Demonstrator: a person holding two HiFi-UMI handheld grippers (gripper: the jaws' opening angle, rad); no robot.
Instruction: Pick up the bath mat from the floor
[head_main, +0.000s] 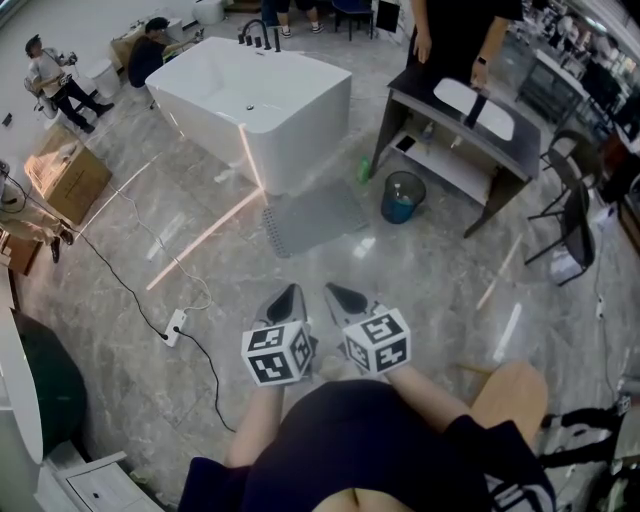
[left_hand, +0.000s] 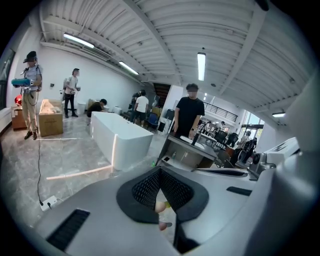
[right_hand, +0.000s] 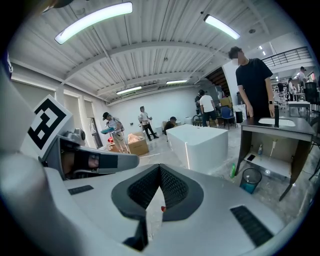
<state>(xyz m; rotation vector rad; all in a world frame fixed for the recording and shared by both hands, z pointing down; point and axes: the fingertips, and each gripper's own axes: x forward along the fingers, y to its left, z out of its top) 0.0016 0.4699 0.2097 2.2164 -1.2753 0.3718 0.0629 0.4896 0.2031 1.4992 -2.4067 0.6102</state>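
Observation:
The grey bath mat (head_main: 312, 218) lies flat on the marble floor against the front corner of the white bathtub (head_main: 250, 105). I hold both grippers side by side in front of my body, well short of the mat and off the floor. The left gripper (head_main: 291, 290) and the right gripper (head_main: 333, 290) point toward the mat. Each has its black fingertips meeting and nothing between them. In the left gripper view the left gripper (left_hand: 160, 170) shows its tips touching, and the right gripper (right_hand: 160, 166) looks the same in the right gripper view. The grippers' own bodies hide the mat in both gripper views.
A dark vanity with a white basin (head_main: 465, 140) stands to the right of the mat, with a person behind it. A blue bin (head_main: 403, 196) and a green bottle (head_main: 364, 170) are beside it. A power strip with cable (head_main: 175, 327) lies at the left, a cardboard box (head_main: 65, 175) beyond, and black chairs (head_main: 575, 215) at the right.

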